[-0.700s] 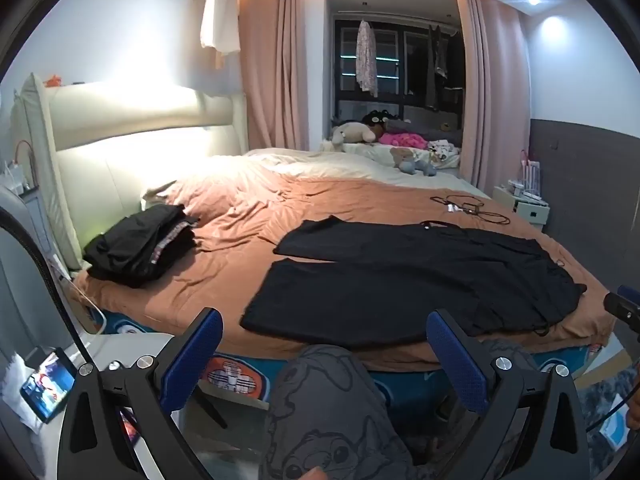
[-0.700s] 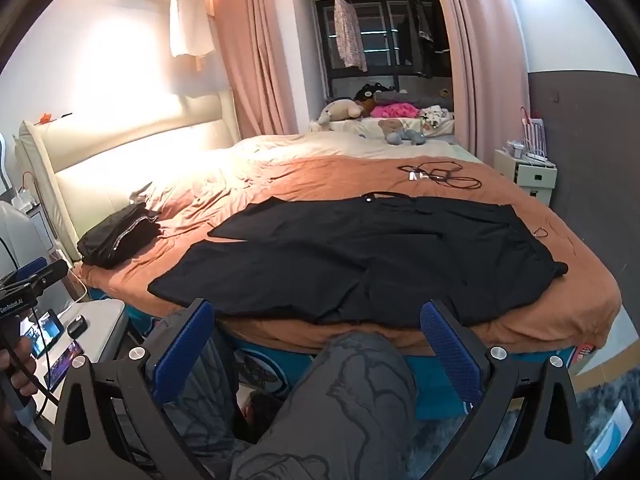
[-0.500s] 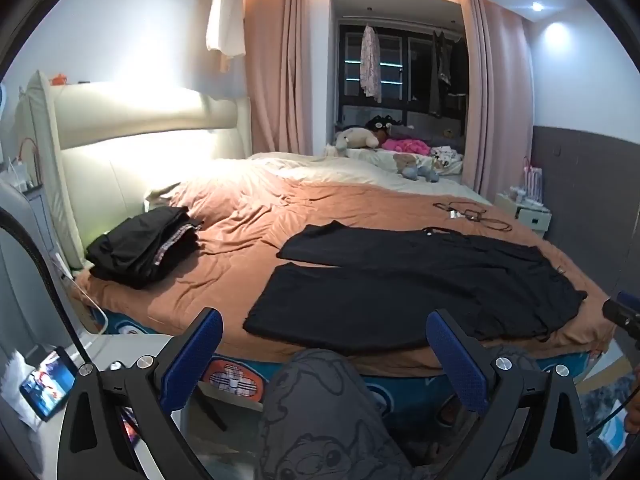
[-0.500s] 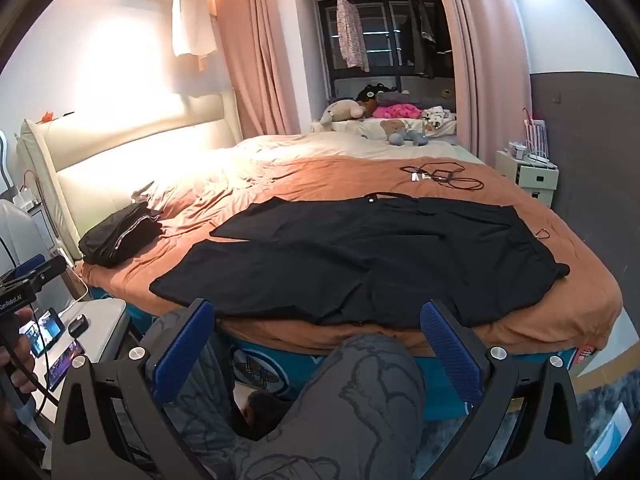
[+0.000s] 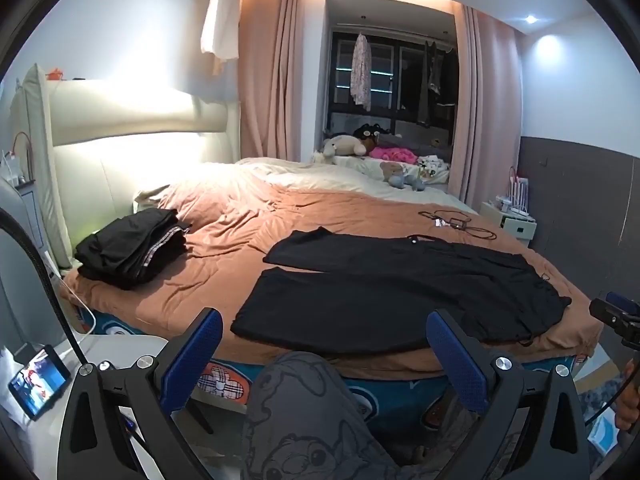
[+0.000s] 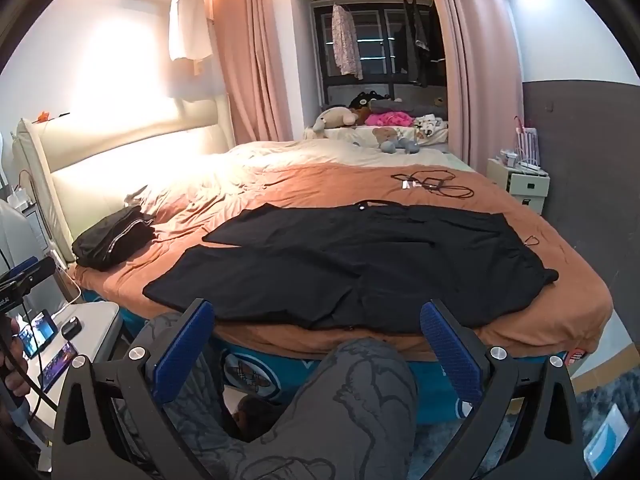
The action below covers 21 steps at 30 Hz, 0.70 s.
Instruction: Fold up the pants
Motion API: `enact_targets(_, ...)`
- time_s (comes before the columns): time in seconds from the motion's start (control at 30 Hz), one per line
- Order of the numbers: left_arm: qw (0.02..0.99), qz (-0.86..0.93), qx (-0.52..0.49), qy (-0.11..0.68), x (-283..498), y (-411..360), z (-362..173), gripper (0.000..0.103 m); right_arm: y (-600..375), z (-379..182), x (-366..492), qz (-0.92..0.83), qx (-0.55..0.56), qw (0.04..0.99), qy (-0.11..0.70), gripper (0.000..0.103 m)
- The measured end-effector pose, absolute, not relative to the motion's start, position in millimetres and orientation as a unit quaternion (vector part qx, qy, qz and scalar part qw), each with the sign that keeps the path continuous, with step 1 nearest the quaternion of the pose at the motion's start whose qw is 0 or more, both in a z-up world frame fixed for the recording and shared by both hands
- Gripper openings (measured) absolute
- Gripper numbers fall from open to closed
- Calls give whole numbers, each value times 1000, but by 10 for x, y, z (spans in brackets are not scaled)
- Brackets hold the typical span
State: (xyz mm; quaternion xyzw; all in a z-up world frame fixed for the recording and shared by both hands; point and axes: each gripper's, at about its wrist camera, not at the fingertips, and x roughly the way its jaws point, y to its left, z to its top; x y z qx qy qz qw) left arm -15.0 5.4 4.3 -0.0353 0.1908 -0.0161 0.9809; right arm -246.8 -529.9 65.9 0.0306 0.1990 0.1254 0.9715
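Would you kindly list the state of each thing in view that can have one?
Black pants: spread flat on the bed, unfolded, legs apart at the hems.
Dark clothes pile: folded, stacked near the headboard.
Left tool: open, holding nothing.
Right tool: open, holding nothing.
Curtains: drawn aside.
Small screen: lit.
Cable: loose on the bed cover.

My left gripper [image 5: 324, 354] has a black frame with triangular cut-outs, silver screws at the joints, and fingers [image 5: 196, 354] faced in blue textured pads. My right gripper [image 6: 316, 340] is built the same: black arms, silver screws, blue pads on its fingers [image 6: 450, 352]. My legs [image 6: 352, 412] are in grey trousers printed with dark cartoon outlines.
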Motion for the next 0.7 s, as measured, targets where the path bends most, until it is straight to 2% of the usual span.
enact_targets(0.7,982,-35,-25,181,-252,30,30,103,-5354,656,-2527,112,29,974,197,103)
